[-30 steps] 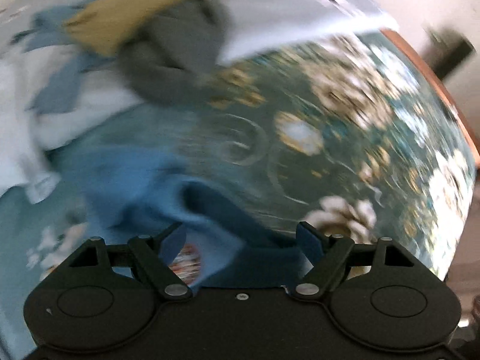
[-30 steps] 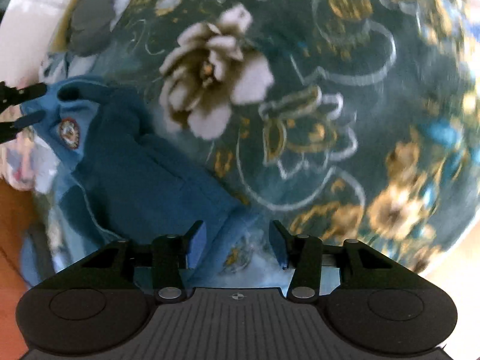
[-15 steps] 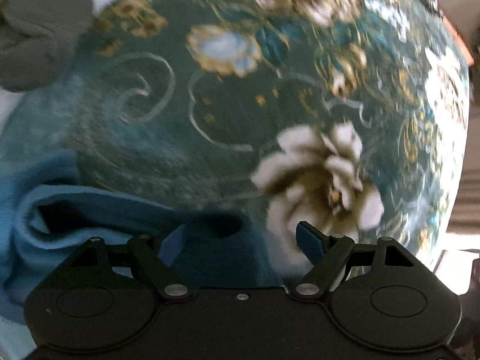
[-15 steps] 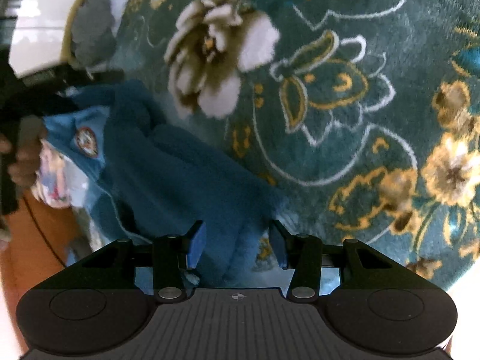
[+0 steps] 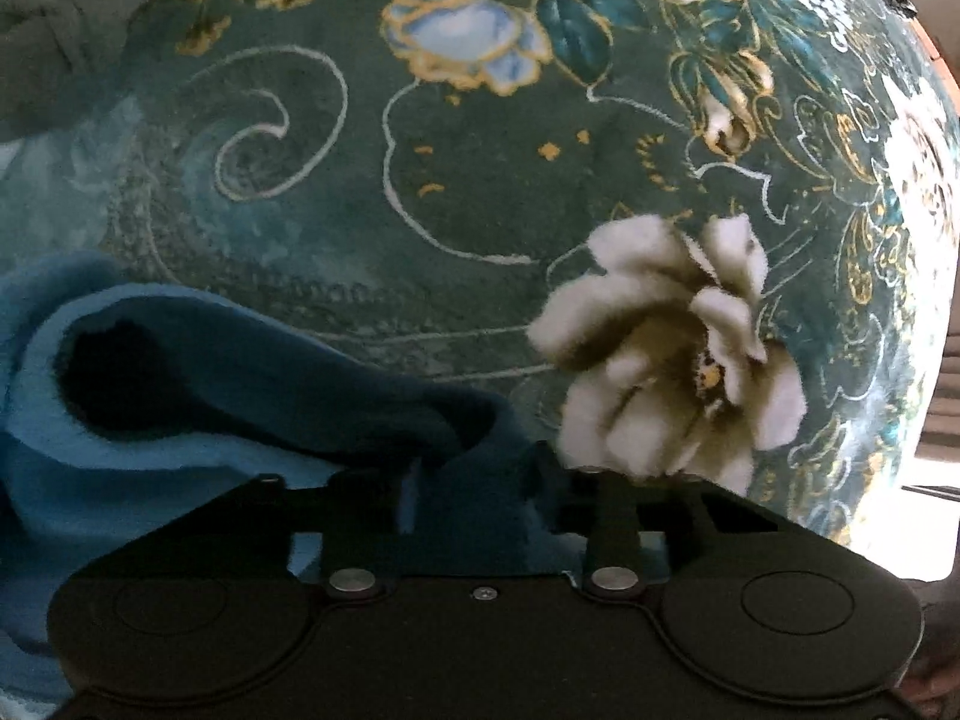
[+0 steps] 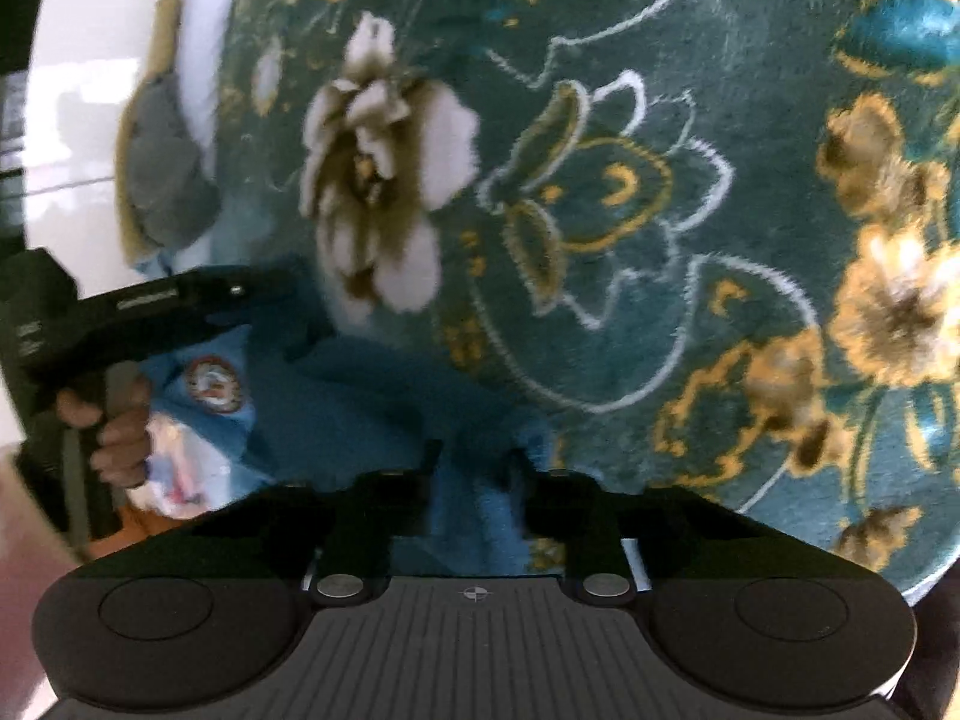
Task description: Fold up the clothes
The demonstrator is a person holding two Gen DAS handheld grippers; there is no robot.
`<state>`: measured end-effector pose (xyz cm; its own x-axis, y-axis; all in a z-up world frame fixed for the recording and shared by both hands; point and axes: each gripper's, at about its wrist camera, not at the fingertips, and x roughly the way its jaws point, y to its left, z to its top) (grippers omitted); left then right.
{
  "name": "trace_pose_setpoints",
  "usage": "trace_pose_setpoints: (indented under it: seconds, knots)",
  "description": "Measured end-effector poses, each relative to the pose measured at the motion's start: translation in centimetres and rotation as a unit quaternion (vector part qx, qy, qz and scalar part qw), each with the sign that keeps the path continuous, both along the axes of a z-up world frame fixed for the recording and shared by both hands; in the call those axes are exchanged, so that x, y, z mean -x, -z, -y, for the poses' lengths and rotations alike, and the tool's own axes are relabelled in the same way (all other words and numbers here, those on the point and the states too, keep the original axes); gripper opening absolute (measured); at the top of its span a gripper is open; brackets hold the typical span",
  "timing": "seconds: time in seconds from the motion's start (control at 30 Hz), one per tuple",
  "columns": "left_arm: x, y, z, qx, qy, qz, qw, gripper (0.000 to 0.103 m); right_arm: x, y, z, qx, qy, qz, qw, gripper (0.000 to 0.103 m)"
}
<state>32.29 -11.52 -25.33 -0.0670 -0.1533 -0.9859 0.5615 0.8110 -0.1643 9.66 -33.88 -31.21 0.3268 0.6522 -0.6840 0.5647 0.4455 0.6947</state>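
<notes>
Blue fleece garment [image 5: 180, 420] soft, light, floppy; left tongs [image 5: 474, 480] and right tongs [image 6: 474, 462] just closed, pinching its edge.

Teal floral carpet [image 5: 480, 228] (white and gold blooms); bright daylight

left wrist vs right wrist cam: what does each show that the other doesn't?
Left wrist only: the blue garment's open cuff and a blue rose in the carpet pattern.

Right wrist only: the left hand-held gripper from outside, the hand holding it, and a round badge on the garment.

Both: the blue fleece garment on the teal floral carpet, the white flower motif, the grey garment, and blue fabric pinched in each view's own jaws, which have just been closing.
</notes>
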Motion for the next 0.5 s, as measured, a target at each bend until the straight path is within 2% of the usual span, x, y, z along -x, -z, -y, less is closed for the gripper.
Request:
trace_pose_setpoints:
  seconds: [0.07, 0.1, 0.17, 0.2, 0.23, 0.33, 0.4, 0.5]
  knots:
    - [0.1, -0.4, -0.5, 0.016, -0.020, 0.019, 0.9995, 0.017, 0.4, -0.8, 0.3, 0.012, 0.009, 0.012, 1.000, 0.008]
    - [0.0, -0.8, -0.8, 0.032, -0.038, 0.031, 0.9983, 0.015, 0.6, -1.4, 0.5, 0.018, 0.014, 0.019, 1.000, 0.008]
    - [-0.5, -1.9, -1.0, 0.073, -0.070, 0.051, 0.9935, 0.003, 1.0, -2.6, 1.0, 0.031, 0.016, 0.033, 0.999, 0.007]
    - [-0.8, -2.5, -1.0, 0.096, -0.085, 0.061, 0.9899, 0.001, 1.2, -3.0, 1.1, 0.038, 0.013, 0.037, 0.999, 0.007]
    - [-1.2, -3.0, -0.7, 0.113, -0.095, 0.068, 0.9867, 0.001, 1.3, -3.4, 1.1, 0.047, 0.011, 0.039, 0.998, 0.007]
    - [-2.4, -3.9, 1.8, 0.132, -0.093, 0.073, 0.9843, 0.002, 1.2, -3.9, 0.6, 0.066, 0.004, 0.039, 0.997, 0.007]
    - [-2.5, -3.9, 3.3, 0.134, -0.081, 0.075, 0.9848, 0.003, 1.1, -3.4, 0.6, 0.067, 0.002, 0.028, 0.997, 0.007]
    - [-2.3, -3.9, 3.4, 0.135, -0.084, 0.070, 0.9847, 0.003, 0.7, -2.9, 0.8, 0.072, -0.011, 0.018, 0.997, 0.008]
